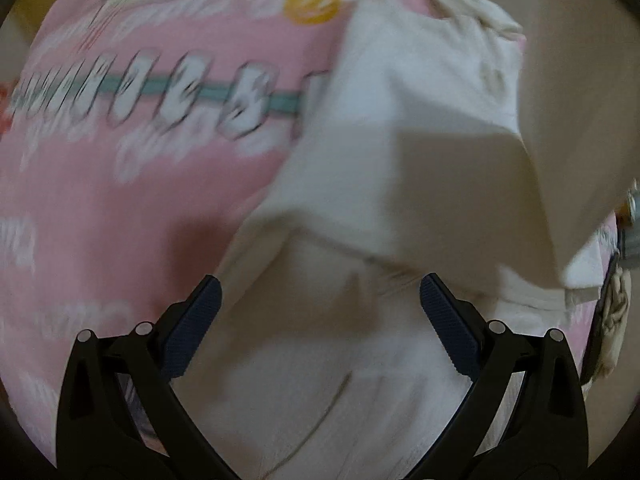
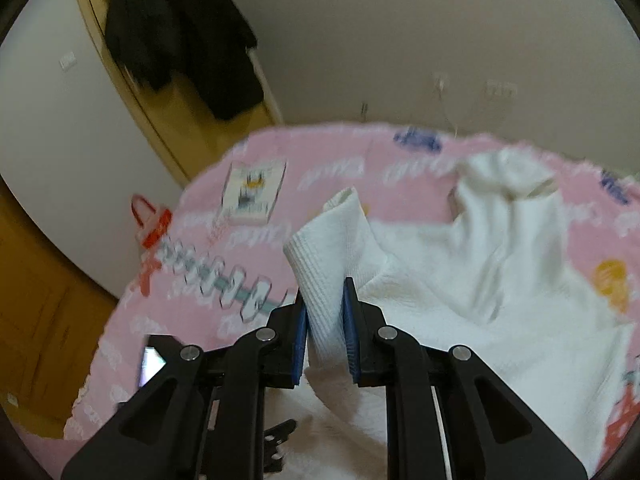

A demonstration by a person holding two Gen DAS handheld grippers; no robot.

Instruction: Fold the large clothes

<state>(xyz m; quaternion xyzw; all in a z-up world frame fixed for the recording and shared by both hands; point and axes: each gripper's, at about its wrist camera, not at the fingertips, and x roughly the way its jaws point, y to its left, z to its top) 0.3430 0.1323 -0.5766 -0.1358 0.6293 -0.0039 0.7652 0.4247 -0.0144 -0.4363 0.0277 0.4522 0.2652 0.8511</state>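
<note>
A large white textured garment (image 2: 460, 272) lies spread on a pink patterned bedspread (image 2: 200, 320). My right gripper (image 2: 325, 292) is shut on a ribbed white edge of the garment (image 2: 328, 240), which stands up between the blue pads. In the left wrist view the same white garment (image 1: 380, 140) lies partly folded over itself on the pink bedspread (image 1: 120, 180). My left gripper (image 1: 320, 292) hovers over it, pointing steeply down, open with nothing between its fingers. A raised flap of the cloth hangs at the right of that view.
A lit phone (image 2: 152, 362) lies on the bed at the lower left. A red-and-white bag (image 2: 150, 226) sits by the bed's far edge. Dark coats (image 2: 180, 36) hang on a wooden door, and a white wall stands behind the bed.
</note>
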